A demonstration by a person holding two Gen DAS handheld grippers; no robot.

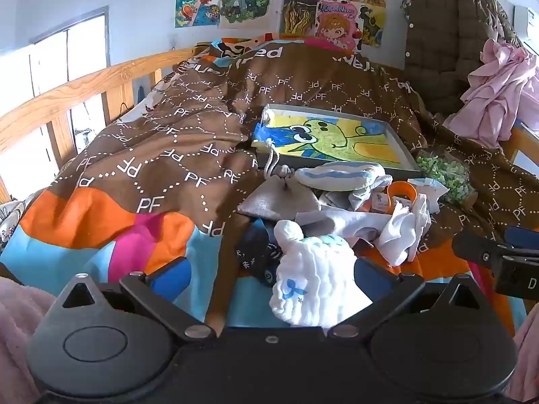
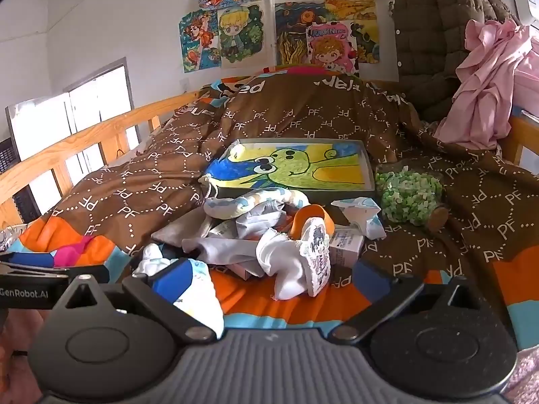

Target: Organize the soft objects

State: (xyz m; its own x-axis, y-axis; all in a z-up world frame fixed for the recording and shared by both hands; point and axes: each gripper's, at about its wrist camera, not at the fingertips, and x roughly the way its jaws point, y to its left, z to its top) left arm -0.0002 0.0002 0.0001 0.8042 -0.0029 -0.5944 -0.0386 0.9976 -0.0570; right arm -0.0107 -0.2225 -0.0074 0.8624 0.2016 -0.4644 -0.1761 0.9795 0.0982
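bedding under the frog picture tray (image 1: 401,155) carries an unsorted soft pile (image 1: 337,208) just before it, both claws (image 1: 269,274) (image 2: 266,277) apart, empty.

crinkled white muslin cloth (image 1: 313,289); matt cloth blanket (image 1: 161,155); varnished wooden rail (image 1: 84,91).

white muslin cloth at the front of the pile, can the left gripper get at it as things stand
Probably yes. The left gripper has its jaws wide open, and the white muslin cloth already sits between them, on top of the pile with nothing covering it.
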